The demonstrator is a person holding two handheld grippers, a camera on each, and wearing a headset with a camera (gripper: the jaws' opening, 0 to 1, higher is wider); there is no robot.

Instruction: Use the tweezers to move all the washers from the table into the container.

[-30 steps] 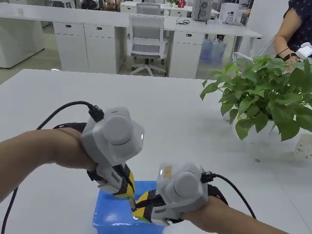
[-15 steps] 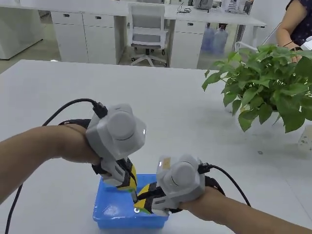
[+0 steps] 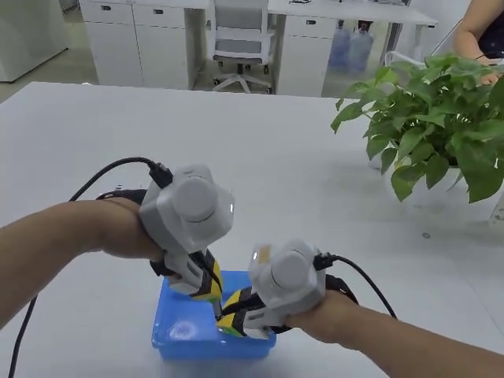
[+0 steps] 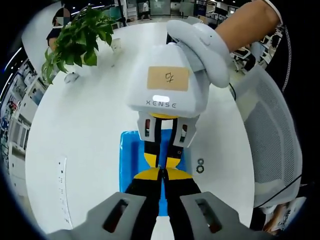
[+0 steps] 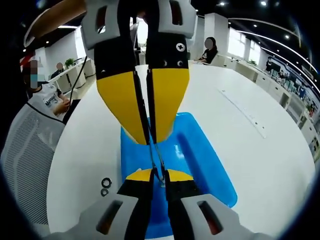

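A white table [image 3: 299, 157] fills the head view. A leafy green plant [image 3: 433, 118] stands on it at 2 o'clock, and an office chair [image 3: 240, 39] sits beyond the far edge at 12 o'clock.

At 6 o'clock the two grippers meet tip to tip over a blue container [image 3: 177, 339] that rests on the table. The left gripper [image 3: 211, 295] comes down from 10 o'clock and the right gripper [image 3: 224, 323] comes in from 4 o'clock.

In the right gripper view, the left gripper's yellow-tipped jaws reach in from 12 o'clock, clamped on the tweezers [image 5: 157, 162]. The two thin arms of the tweezers run between those jaws and narrow to a point toward 6 o'clock, above the container's floor. That point lies in the narrow gap between the right gripper's own jaws, which are drawn close together. Whether they press on the tweezers cannot be told.

Two small dark washers [image 5: 105, 186] lie side by side on the bare table just outside the container's long wall, at 8 o'clock in the right gripper view. In the left gripper view they are at 4 o'clock, just beside the container's right edge. Neither gripper touches them, and neither do the tweezers.
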